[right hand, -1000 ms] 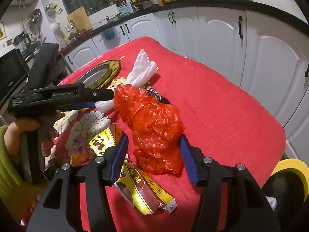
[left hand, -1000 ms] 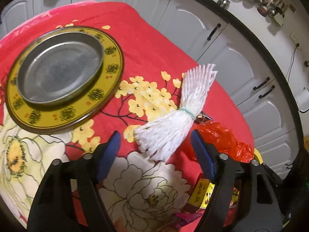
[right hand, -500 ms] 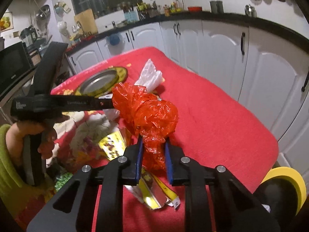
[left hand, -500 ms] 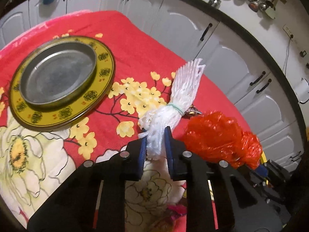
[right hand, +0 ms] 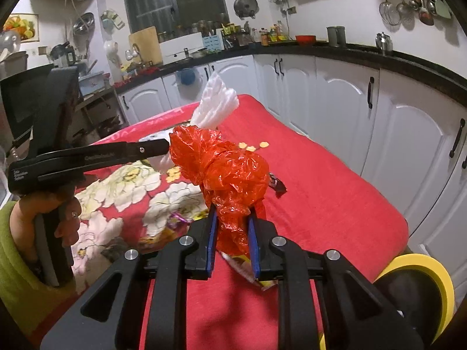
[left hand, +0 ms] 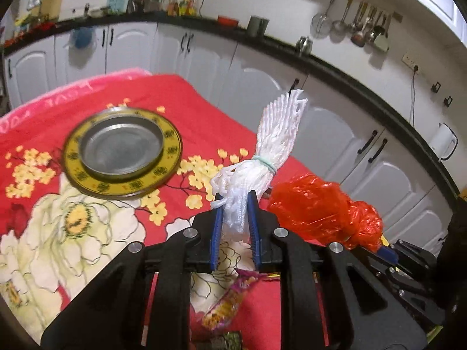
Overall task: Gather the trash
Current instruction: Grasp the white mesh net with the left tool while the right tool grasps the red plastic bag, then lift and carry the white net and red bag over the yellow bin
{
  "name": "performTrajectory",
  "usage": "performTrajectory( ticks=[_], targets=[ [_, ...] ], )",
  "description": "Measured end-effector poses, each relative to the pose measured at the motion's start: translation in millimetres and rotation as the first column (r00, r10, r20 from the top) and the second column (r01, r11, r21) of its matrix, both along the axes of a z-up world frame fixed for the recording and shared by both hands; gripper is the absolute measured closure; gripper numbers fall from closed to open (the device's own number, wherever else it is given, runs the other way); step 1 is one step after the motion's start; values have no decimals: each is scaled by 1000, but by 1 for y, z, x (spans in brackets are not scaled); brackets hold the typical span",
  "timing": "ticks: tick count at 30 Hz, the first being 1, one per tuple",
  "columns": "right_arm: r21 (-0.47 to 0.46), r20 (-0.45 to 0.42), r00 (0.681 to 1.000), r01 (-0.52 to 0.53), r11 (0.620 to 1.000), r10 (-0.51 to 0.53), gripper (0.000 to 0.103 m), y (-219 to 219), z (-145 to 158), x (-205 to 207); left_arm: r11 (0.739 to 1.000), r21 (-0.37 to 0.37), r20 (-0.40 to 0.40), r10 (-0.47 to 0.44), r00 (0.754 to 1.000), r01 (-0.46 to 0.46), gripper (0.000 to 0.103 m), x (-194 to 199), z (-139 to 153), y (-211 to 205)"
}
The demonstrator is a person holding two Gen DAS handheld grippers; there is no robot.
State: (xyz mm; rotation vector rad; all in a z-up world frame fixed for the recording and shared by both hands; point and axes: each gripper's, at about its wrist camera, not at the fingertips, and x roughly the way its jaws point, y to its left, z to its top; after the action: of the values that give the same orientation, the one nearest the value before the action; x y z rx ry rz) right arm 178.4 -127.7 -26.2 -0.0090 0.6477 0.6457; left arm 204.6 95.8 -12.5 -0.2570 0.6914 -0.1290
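Left gripper [left hand: 235, 204]: clamped on the white foam-net bundle [left hand: 271, 148].
Right gripper [right hand: 232, 218]: clamped on the crumpled red plastic bag [right hand: 224, 163].

Both grippers clamp their trash and lift it off the red floral tablecloth [left hand: 201, 110]

The left gripper [left hand: 235, 204], wide open a second ago, now pinches the white foam net bundle [left hand: 271, 151]; the right gripper [right hand: 231, 218] likewise squeezes the red plastic bag [right hand: 224, 169]. Both pieces hang raised above the cloth, and the yellow snack wrapper [right hand: 264, 283] lies uncovered beneath the bag.
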Motion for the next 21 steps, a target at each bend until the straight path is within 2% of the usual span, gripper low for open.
performTrajectory(
  ticks=[8, 21],
  targets=[
    [9, 30, 999, -21, 1000, 21, 85, 4, 13, -20, 999, -4, 96, 34, 995, -34, 92, -38, 19, -1],
    [24, 73, 995, -67, 997, 65, 85, 8, 29, -43, 997, -21, 133, 76, 988, -74, 92, -83, 26, 8]
  ],
)
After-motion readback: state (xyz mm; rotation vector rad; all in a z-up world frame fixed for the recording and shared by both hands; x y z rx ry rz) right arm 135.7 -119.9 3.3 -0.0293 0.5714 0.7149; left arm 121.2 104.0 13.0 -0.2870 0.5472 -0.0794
